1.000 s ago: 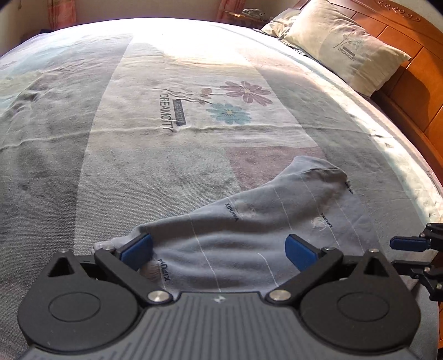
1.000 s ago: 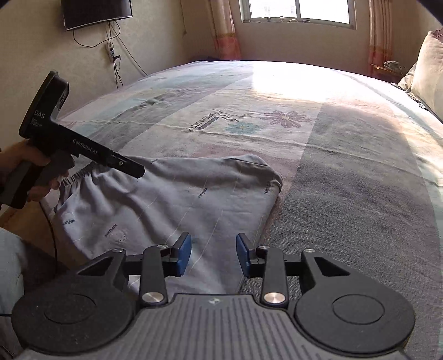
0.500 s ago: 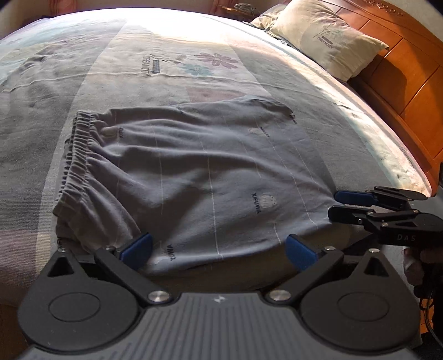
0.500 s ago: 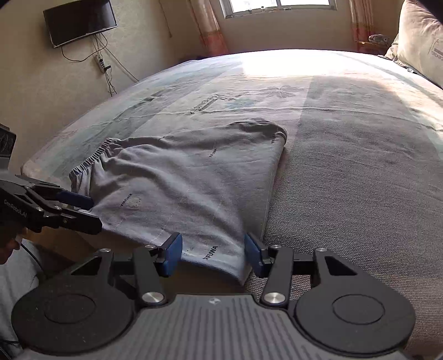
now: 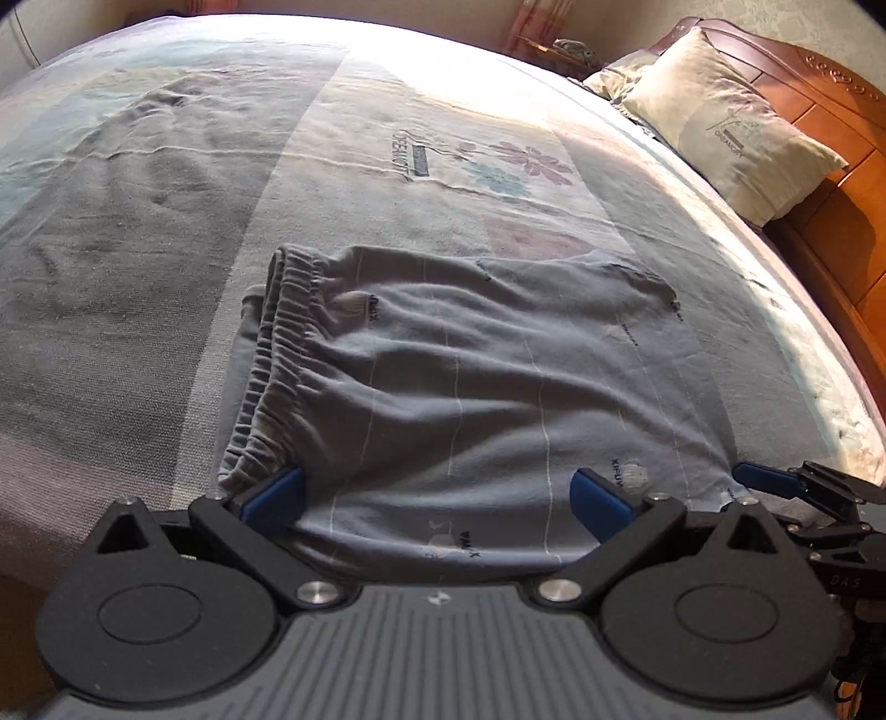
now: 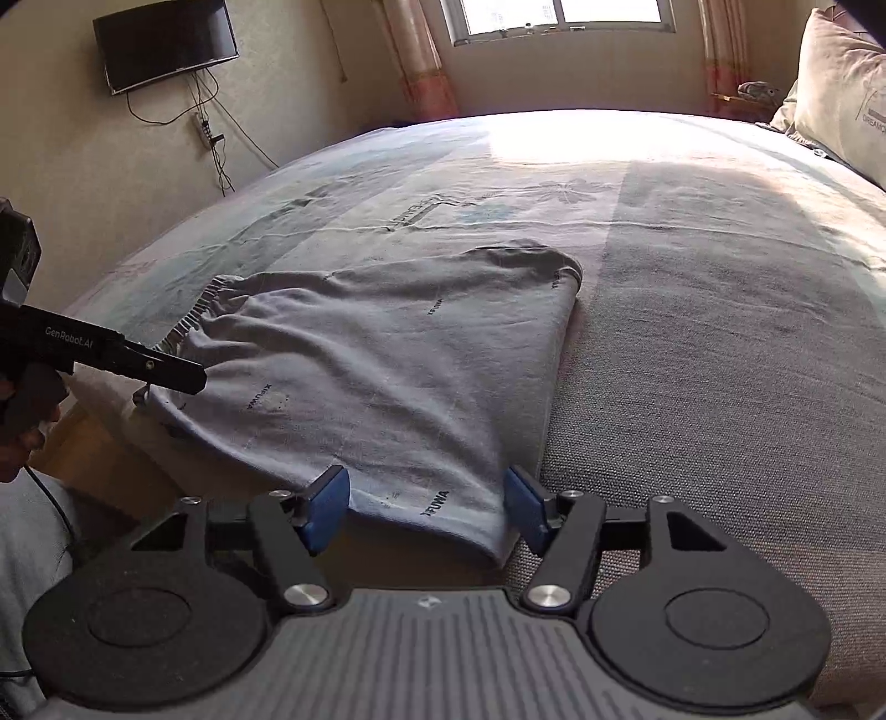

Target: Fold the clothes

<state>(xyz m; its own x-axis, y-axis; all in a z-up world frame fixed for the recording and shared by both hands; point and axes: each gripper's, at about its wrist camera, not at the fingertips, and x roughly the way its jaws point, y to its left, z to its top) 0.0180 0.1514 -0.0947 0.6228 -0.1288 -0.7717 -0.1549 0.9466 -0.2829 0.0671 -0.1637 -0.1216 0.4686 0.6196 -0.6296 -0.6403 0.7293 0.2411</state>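
1. Shorts (image 5: 487,376), grey, with thin pale stripes and small printed lettering, lie folded on the bed (image 5: 138,277) at its near edge. The elastic waistband (image 5: 277,354) runs along the garment's side toward 9 o'clock in the left wrist view; the rounded far corner points toward 1 o'clock.
2. Near hem of the shorts hangs slightly over the edge of the bed, just ahead of both tools.
3. Left gripper (image 5: 437,495): jaws spread wide, nothing clamped. The blue pad (image 5: 274,493) at 9 o'clock sits right against the end of the waistband; whether it touches the cloth cannot be confirmed. The other pad lies over the hem toward 3 o'clock.
4. Right gripper (image 6: 423,507): jaws released, straddling the hem corner of the shorts without closing on it. In the left wrist view its blue-tipped fingers (image 5: 764,479) appear at 3 o'clock, just beside the garment's edge.
5. Left gripper, seen from the right wrist view, enters at 9 o'clock with its tip over the waistband end of the shorts.
6. Bedding: patterned sheet with a flower print (image 5: 531,160) and lettering at 12 o'clock from the shorts, well apart.
7. Surroundings: pillow (image 5: 725,133) against a wooden headboard (image 5: 819,111) at 2 o'clock; wall television (image 6: 166,41) at 10 o'clock and window (image 6: 559,19) at 12 o'clock in the right wrist view.
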